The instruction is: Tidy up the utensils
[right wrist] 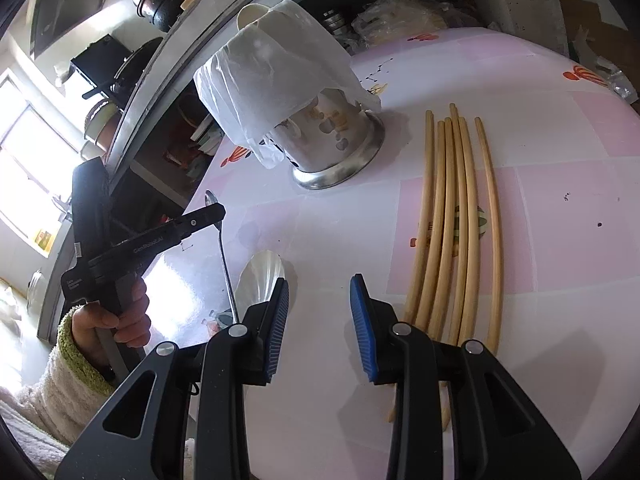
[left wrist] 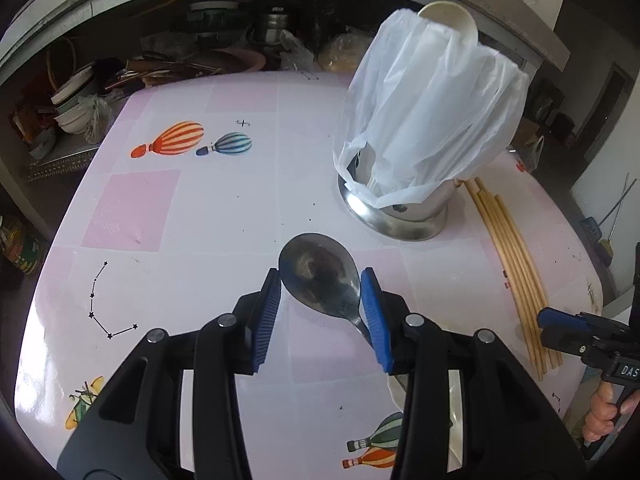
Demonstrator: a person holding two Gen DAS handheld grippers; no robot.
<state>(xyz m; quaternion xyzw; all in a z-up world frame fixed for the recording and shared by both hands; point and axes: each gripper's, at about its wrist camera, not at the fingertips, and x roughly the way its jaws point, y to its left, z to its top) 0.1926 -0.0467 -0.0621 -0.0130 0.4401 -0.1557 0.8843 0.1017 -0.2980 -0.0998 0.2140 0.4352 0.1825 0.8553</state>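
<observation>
My left gripper (left wrist: 320, 288) is shut on a metal spoon (left wrist: 318, 274), bowl forward, held above the table short of the steel utensil holder (left wrist: 404, 212). The holder is draped in a white plastic bag (left wrist: 432, 120). In the right wrist view the left gripper (right wrist: 212, 216) holds the spoon (right wrist: 224, 256) with its handle hanging down. My right gripper (right wrist: 320, 300) is open and empty, low over the table, left of several wooden chopsticks (right wrist: 452, 224). The chopsticks also show in the left wrist view (left wrist: 516, 276). The holder (right wrist: 336, 148) stands beyond.
The table (left wrist: 168, 240) has a pink and white printed cover. A second spoon bowl (right wrist: 262, 276) lies on the table by my right gripper's left finger. A shelf with bowls and dishes (left wrist: 76, 100) runs behind the table. The right gripper (left wrist: 580, 332) shows at the right edge.
</observation>
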